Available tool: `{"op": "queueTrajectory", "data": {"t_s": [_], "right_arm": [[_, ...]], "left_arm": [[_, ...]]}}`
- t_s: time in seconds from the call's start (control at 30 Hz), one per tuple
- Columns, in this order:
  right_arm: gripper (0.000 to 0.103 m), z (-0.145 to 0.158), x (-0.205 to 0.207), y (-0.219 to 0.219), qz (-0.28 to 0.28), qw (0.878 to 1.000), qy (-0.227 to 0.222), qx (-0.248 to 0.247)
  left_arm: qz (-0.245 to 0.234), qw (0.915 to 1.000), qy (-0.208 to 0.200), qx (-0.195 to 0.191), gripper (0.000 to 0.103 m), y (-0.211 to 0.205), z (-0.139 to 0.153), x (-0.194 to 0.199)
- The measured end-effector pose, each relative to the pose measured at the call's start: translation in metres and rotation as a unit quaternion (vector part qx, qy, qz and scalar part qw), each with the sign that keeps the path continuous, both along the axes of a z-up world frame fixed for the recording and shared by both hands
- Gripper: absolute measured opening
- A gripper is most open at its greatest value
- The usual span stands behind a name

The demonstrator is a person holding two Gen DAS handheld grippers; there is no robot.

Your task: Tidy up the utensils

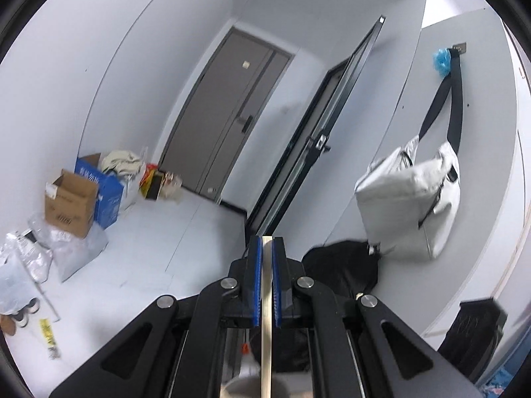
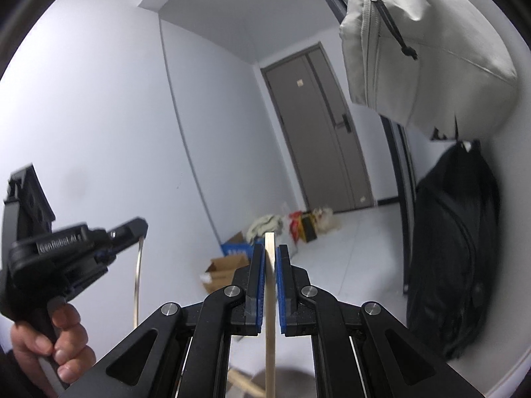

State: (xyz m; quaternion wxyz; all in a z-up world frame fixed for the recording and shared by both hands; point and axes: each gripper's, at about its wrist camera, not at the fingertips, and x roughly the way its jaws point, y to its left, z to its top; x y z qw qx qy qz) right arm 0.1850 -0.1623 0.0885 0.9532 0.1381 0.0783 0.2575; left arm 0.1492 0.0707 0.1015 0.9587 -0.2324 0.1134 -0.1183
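Utensils up: we've got our left gripper (image 1: 266, 248) pinching a metal handle (image 1: 266, 315), right gripper (image 2: 270, 258) clamping a wooden stick (image 2: 269, 298) (both below the grey bag (image 2: 431, 49)).

"GenRobot.AI" on left gripper (image 2: 141, 232) body

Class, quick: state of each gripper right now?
Left gripper: shut on a metal utensil handle.
Right gripper: shut on a wooden stick.

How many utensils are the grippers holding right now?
2. The left gripper is shut on a metal handle; the right gripper is shut on a wooden stick. Their lower ends are hidden.
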Motion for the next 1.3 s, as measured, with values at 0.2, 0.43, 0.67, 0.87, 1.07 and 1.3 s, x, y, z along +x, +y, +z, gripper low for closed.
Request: {"op": "queueTrajectory", "data": {"t_s": [0.2,0.43,0.67,0.87,1.07,1.3], "right_arm": [[0.006,-0.016,0.021,-0.003,-0.026,0.999,-0.030,0.025],[0.006,-0.030,0.032,-0.007,-0.037,0.996,-0.067,0.042],[0.006,-0.041,0.030,-0.003,-0.036,0.995,-0.088,0.036],[0.006,-0.050,0.029,-0.002,-0.028,0.995,-0.092,0.038],[0.006,-0.052,0.026,-0.005,-0.026,0.995,-0.092,0.028],[0.006,-0.055,0.026,-0.005,-0.018,0.996,-0.085,0.016]], "left_arm": [[0.033,0.9993,-0.018,0.001,0.002,-0.012,-0.015,0.022],[0.066,0.9960,-0.051,0.030,0.002,-0.019,-0.030,0.017],[0.072,0.9919,-0.078,0.071,0.002,-0.035,-0.045,0.016],[0.065,0.9915,-0.080,0.079,0.002,-0.038,-0.051,0.015],[0.050,0.9899,-0.088,0.100,0.002,-0.044,-0.052,0.010],[0.041,0.9878,-0.084,0.125,0.002,-0.051,-0.057,0.005]]}}
